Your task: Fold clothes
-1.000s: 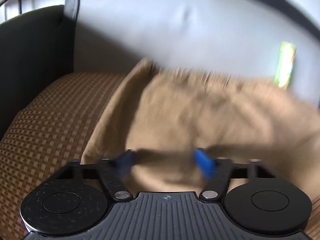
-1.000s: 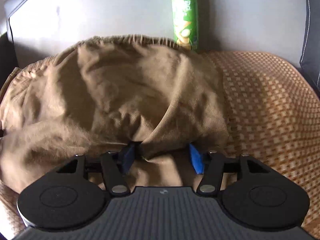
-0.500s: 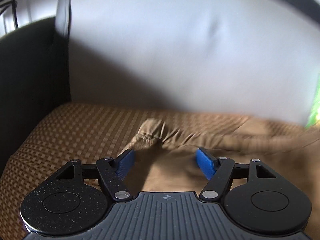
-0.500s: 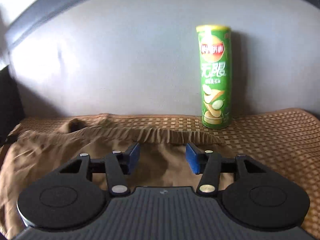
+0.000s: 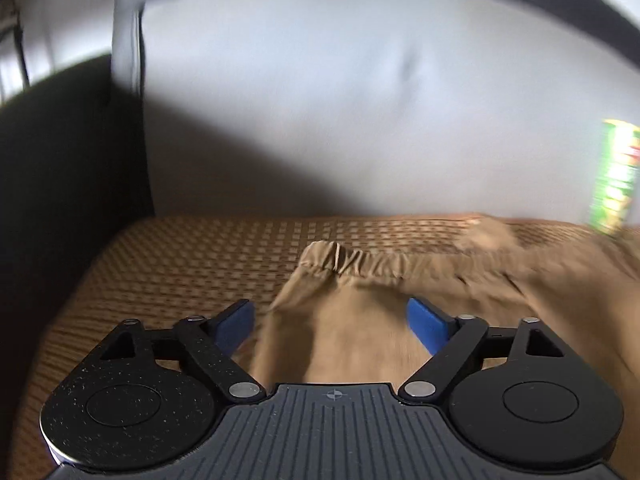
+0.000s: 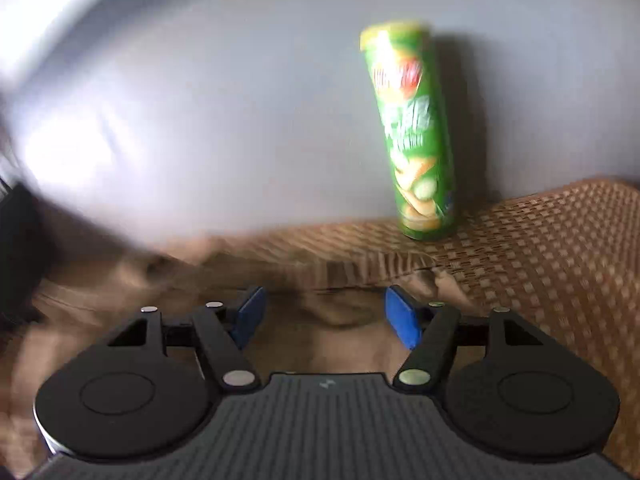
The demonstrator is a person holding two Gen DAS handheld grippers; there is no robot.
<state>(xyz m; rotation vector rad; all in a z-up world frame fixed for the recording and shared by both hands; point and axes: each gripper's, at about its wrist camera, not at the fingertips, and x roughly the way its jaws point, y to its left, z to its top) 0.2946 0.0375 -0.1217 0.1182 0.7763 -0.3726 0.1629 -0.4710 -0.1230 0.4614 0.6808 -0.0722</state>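
The right tongs (image 6: 325,314) stand with the two blue pads (image 6: 403,322) well apart, and nothing is between them. Under and in front of the tongs lies a tan garment (image 6: 200,280), much blurred; its gathered edge runs across the picture just beyond the pads. It rests on a brown woven seat cover (image 6: 560,248). Behind, a green chip can (image 6: 416,132) stands nearly upright on the cover, touching the pale grey sofa back (image 6: 220,100). A dark shape at the left edge is too blurred to tell.
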